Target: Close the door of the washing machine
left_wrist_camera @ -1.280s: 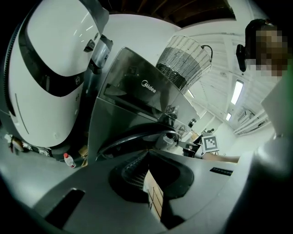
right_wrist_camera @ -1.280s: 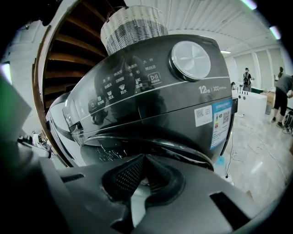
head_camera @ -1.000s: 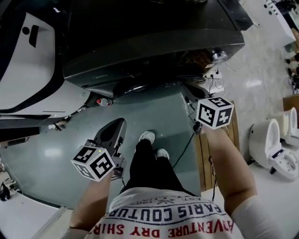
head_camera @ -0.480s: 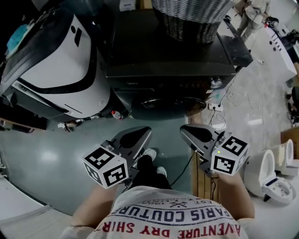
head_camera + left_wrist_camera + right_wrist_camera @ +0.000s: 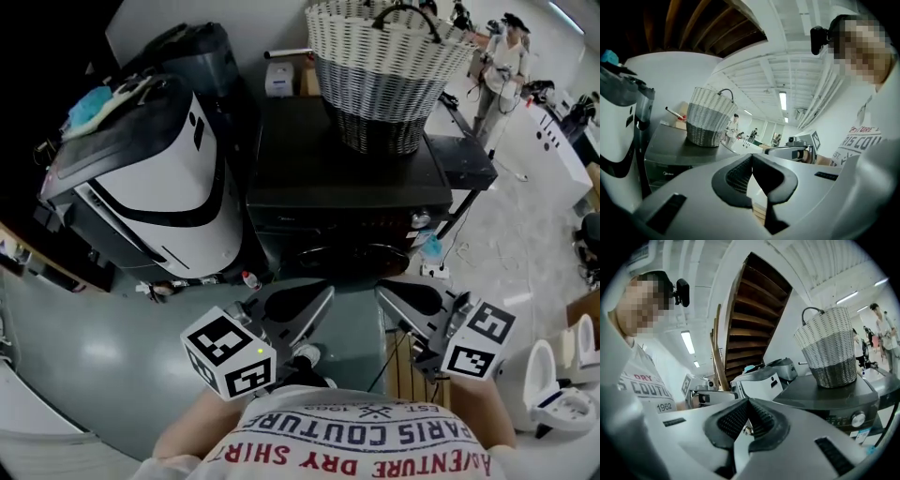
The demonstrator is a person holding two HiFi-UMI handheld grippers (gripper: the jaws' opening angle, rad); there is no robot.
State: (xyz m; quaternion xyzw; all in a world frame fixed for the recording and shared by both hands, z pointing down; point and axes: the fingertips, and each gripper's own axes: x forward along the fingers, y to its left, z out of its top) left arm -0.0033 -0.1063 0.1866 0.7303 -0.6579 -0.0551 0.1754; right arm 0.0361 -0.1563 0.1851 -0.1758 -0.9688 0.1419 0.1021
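Observation:
The black washing machine [image 5: 347, 192] stands ahead of me with a wicker basket [image 5: 389, 70] on its top. Its round door [image 5: 342, 258] looks flat against the front, though I see it at a steep angle. My left gripper [image 5: 325, 293] and right gripper [image 5: 382, 292] hover side by side near my chest, tips aimed at the machine and clear of it. Both are shut with nothing between the jaws. The left gripper view shows the machine [image 5: 670, 150] and basket [image 5: 708, 117] beyond the jaws. The right gripper view shows the machine's [image 5: 829, 399] knob and panel.
A white-and-black appliance [image 5: 159, 187] stands close on the machine's left. Cables and a socket [image 5: 433, 270] lie at the machine's right foot beside wooden boards [image 5: 398, 361]. White fixtures [image 5: 562, 375] sit at the far right. A person [image 5: 497, 66] stands in the background.
The head view has lifted from the floor to the whole machine. Both grippers have drawn back from the machine's front and come together near my chest.

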